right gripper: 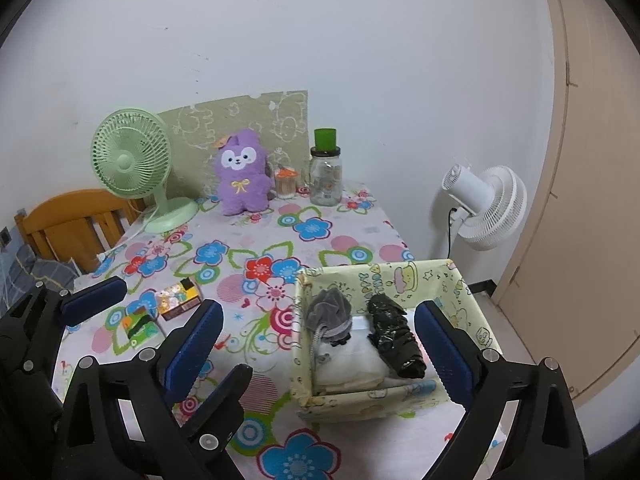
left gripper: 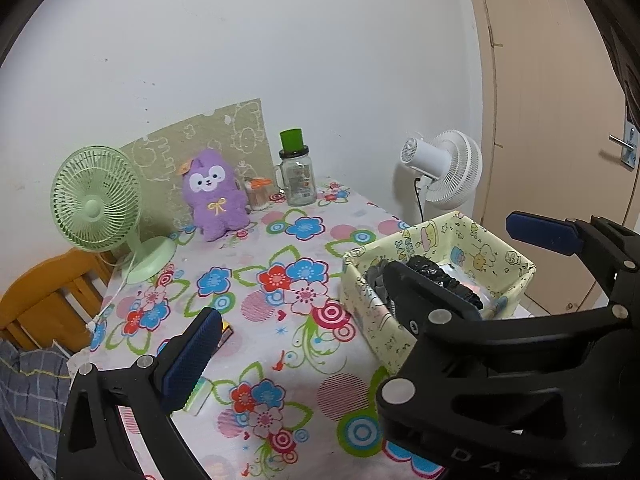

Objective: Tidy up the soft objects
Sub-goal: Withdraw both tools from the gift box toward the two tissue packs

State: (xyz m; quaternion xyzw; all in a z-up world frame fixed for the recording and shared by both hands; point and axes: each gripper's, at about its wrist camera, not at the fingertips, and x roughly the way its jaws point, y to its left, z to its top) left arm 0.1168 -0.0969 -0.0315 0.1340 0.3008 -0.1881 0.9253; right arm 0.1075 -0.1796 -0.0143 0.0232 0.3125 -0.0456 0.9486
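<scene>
Here, a grey cloth bundle [right gripper: 330, 314] and a black crumpled bag [right gripper: 394, 340] are seen inside the yellow patterned box [right gripper: 384, 398] at the bench's [right gripper: 280, 240] right edge. The right gripper [right gripper: 318, 344] is held spread wide with nothing gripped. The left gripper [left gripper: 360, 284] is likewise spread and empty.

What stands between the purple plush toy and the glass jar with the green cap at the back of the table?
A small clear container with an orange lid stands between the purple plush toy and the glass jar; both wrist views show it.

Grey pouch [right gripper: 330, 314] and black bundle [right gripper: 394, 336] lie side by side in yellow box [right gripper: 384, 280] (atop white cloth).
</scene>
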